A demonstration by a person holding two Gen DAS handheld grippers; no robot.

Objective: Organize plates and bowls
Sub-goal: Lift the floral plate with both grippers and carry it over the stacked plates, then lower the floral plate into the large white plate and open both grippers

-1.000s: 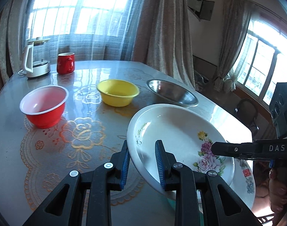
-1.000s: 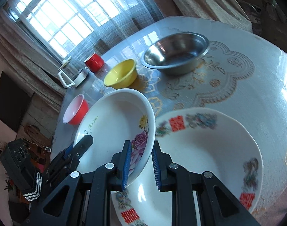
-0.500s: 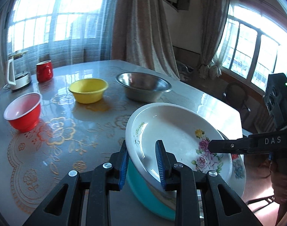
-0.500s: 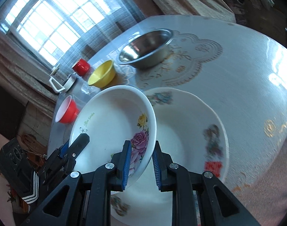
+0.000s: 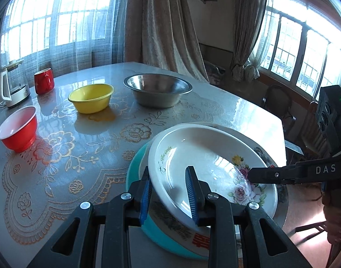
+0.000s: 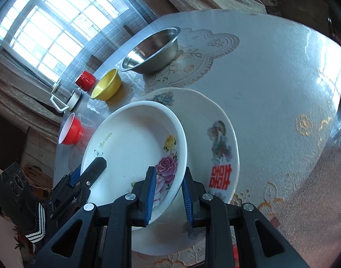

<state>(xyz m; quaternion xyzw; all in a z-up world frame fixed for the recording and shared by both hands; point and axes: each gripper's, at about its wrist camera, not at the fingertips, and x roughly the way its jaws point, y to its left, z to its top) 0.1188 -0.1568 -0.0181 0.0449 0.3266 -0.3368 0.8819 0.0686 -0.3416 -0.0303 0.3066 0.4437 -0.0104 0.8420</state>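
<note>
- The rose plate point(image 5: 199, 156) is white, with pink and yellow flowers painted inside it. It sits tilted over a bigger plate.
- The left gripper point(image 5: 169, 192) has its two blue pads on one edge of the rose plate. One pad is under the rim and one pad is inside the plate. The pads are closed on the rim, so it is holding the plate.
- The right gripper point(image 6: 168, 192) does the same on the other edge, by the pink rose. One pad is inside the plate and one is outside. It is pinching the rim too.
- So the rose plate hangs between the two grippers, one on each side.
- Right under the rose plate is the big plate point(image 6: 217, 134). It has a wavy rim, red letters and a picture on it.
- In the left wrist view, a teal plate point(image 5: 134, 167) peeks out from under the big plate.
- All of this is on the table point(image 6: 271, 78), which has a lace cloth with gold flowers.
- Farther back from the rose plate stands a metal bowl point(image 5: 157, 92).
- Beside the metal bowl is a yellow bowl point(image 5: 91, 98).
- Farther from the rose plate than the yellow bowl is a red bowl point(image 5: 17, 131), white inside.
- Behind the yellow bowl is a red mug point(image 5: 44, 83), and next to the mug is a kettle point(image 5: 13, 86), near the window.
</note>
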